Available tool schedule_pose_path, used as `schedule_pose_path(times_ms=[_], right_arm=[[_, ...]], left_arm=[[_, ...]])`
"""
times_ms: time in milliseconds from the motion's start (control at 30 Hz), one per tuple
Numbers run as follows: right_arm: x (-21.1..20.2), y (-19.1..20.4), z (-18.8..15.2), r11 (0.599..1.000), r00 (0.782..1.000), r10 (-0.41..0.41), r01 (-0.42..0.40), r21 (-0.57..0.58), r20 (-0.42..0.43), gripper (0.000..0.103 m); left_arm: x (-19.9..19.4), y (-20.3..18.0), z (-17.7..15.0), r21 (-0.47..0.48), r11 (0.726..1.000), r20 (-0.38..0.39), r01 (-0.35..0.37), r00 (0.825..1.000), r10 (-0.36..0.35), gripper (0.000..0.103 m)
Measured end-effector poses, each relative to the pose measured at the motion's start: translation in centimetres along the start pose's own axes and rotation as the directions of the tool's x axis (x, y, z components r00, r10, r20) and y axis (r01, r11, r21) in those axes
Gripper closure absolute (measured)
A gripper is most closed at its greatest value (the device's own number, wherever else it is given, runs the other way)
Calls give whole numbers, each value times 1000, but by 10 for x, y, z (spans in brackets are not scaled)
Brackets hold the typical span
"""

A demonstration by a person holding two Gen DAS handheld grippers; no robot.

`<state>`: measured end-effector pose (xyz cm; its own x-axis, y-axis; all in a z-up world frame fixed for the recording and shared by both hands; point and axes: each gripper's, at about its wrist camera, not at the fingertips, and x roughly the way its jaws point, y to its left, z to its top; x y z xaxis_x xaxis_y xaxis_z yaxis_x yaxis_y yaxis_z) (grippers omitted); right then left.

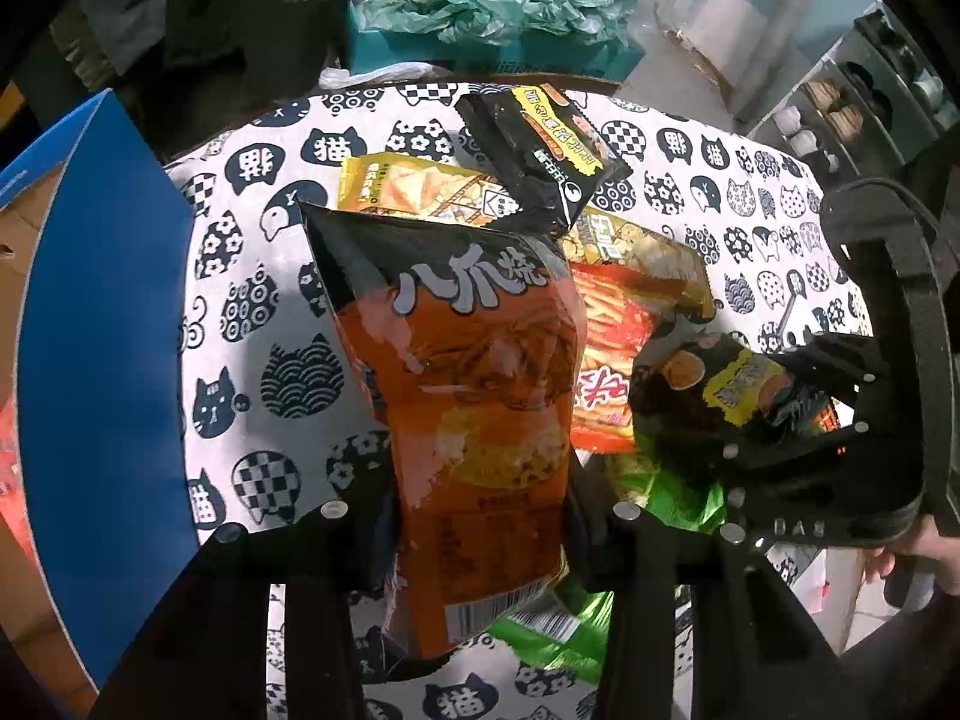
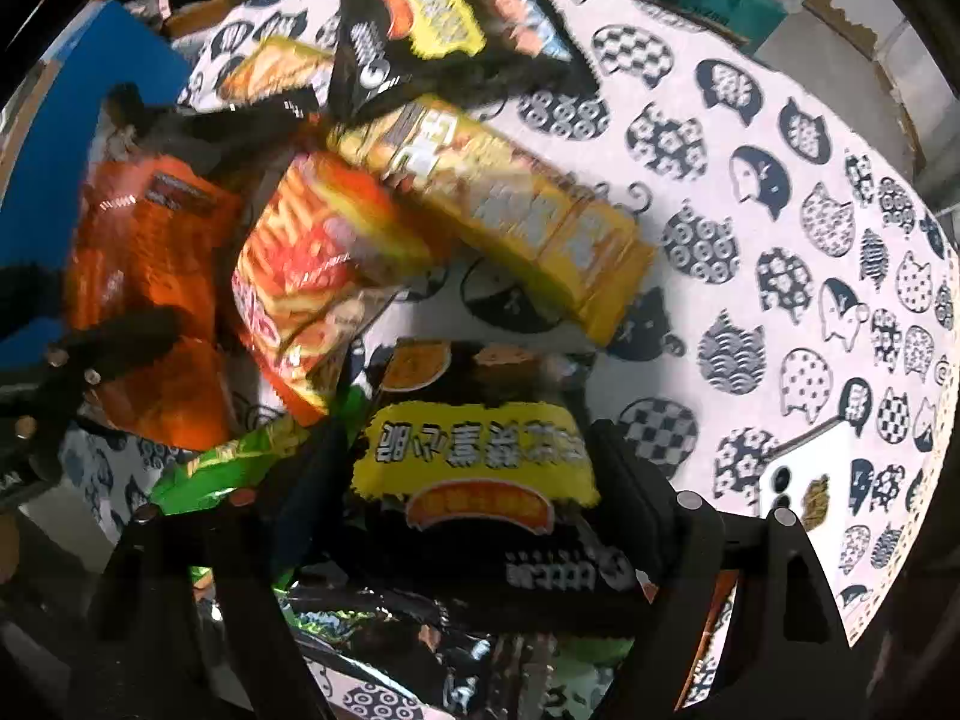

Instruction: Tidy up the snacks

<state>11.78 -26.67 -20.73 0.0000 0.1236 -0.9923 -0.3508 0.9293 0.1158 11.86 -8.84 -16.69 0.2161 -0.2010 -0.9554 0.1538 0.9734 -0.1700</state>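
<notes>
My left gripper point(image 1: 480, 516) is shut on an orange and black snack bag point(image 1: 474, 378), held above the cat-print tablecloth point(image 1: 252, 312). My right gripper point(image 2: 474, 516) is shut on a black snack bag with a yellow label point(image 2: 480, 480); it also shows in the left wrist view point(image 1: 720, 384). On the table lie a red snack bag point(image 2: 312, 276), a yellow cracker pack point(image 2: 510, 204), another black bag point(image 2: 444, 18) and a green bag point(image 2: 240, 462). The orange bag and the left gripper show at the left of the right wrist view point(image 2: 156, 276).
A blue box point(image 1: 102, 330) stands at the table's left edge. A teal box with crumpled bags point(image 1: 492, 18) sits behind the table. A white phone point(image 2: 804, 480) lies on the cloth at the right. Shelves point(image 1: 852, 102) stand at far right.
</notes>
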Motion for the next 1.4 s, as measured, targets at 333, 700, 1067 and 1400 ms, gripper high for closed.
schedule_pose_path(times_ms=[333, 700, 1067, 1400], right_arm=[[-27, -8, -7, 1000, 997, 2, -3, 17, 78, 43], [-80, -3, -19, 999, 982, -13, 5, 45, 187, 43], [-135, 38, -15, 999, 952, 38, -45, 15, 303, 43], [-153, 94, 2, 997, 937, 71, -54, -58, 342, 43]], left_arm=[[-29, 9, -7, 11, 1000, 65, -24, 998, 23, 59], [-75, 10, -14, 44, 997, 159, -62, 986, 55, 59], [-121, 24, -31, 64, 994, 241, -91, 968, 73, 59], [-151, 65, -45, 8, 994, 286, -112, 953, 105, 59]])
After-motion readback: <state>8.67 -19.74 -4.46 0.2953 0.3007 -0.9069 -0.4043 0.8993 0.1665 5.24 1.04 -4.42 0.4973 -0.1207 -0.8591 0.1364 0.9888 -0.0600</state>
